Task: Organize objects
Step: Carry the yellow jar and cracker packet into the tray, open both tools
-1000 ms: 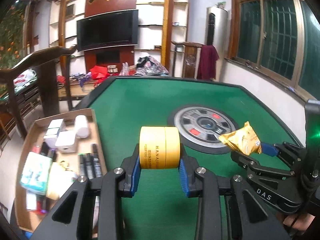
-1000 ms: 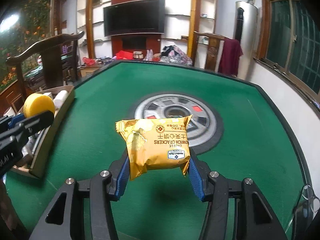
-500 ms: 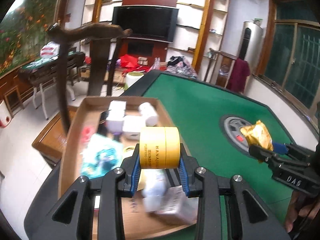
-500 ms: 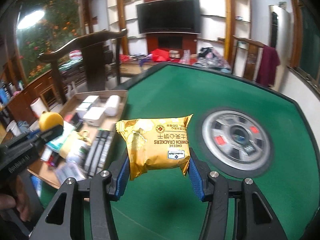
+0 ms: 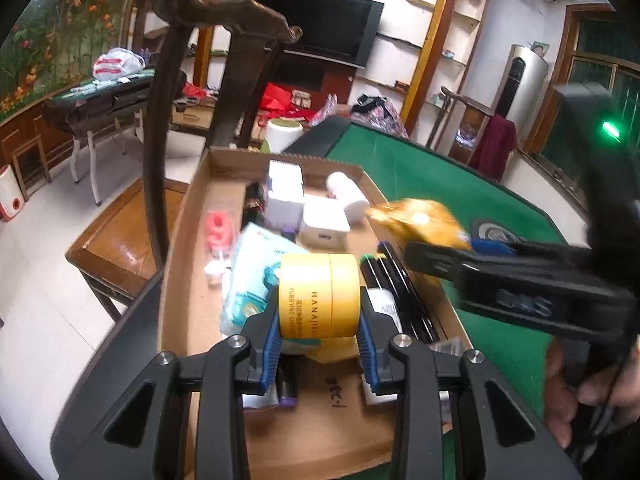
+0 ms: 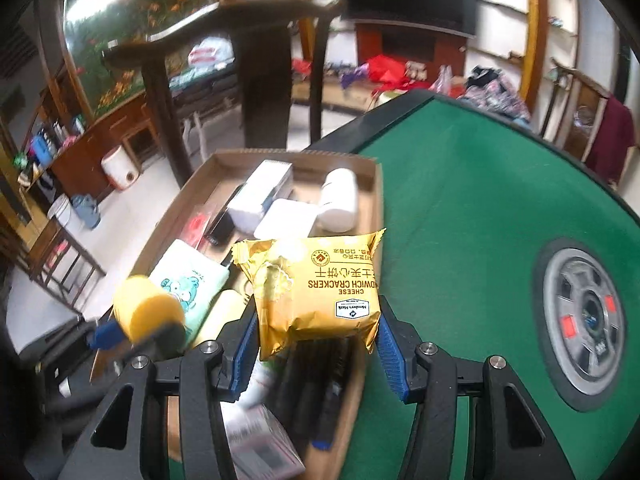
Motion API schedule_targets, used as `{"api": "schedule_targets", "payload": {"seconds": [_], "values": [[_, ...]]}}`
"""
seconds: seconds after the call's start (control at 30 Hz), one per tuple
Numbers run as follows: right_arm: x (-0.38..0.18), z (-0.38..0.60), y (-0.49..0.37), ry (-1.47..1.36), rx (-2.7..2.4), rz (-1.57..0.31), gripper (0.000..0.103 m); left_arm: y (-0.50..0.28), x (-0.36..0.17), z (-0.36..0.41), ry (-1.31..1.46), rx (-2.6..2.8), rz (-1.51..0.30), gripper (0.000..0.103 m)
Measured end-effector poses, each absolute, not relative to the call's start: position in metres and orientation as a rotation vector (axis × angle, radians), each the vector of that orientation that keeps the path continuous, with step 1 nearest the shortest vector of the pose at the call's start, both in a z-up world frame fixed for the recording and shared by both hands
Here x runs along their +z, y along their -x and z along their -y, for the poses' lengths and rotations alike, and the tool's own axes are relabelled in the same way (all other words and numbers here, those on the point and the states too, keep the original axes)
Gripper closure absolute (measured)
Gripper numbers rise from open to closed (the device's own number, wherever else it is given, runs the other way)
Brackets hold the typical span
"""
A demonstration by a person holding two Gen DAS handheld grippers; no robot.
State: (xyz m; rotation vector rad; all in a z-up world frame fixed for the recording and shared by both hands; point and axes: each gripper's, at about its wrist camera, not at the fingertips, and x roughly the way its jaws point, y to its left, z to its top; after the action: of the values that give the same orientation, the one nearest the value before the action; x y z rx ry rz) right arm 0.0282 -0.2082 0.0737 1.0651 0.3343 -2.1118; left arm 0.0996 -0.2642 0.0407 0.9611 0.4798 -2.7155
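Yellow jar [image 5: 318, 295] sits squeezed between left tongs [image 5: 319, 334], above cardboard box [image 5: 188, 240]. Shiny gold cracker packet [image 6: 316, 292] pinched in right tongs [image 6: 316, 354], over box edge.

One yellow jar [image 5: 318, 295], one cracker packet [image 6: 318, 288], one cardboard tray [image 5: 180, 248], two white boxes [image 5: 284, 196].

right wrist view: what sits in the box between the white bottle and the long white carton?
A flat white square box lies between the white bottle and the long white carton, in the cardboard box. The left wrist view shows the same.
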Motion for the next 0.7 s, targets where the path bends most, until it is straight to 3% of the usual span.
{"api": "schedule_targets", "payload": {"seconds": [0.7], "values": [[0.036, 0.255, -0.003, -1.16, -2.066, -0.443, 0.042, -0.105, 0.031, 0.251, -1.01, -2.707, -0.419, 0.071]]}}
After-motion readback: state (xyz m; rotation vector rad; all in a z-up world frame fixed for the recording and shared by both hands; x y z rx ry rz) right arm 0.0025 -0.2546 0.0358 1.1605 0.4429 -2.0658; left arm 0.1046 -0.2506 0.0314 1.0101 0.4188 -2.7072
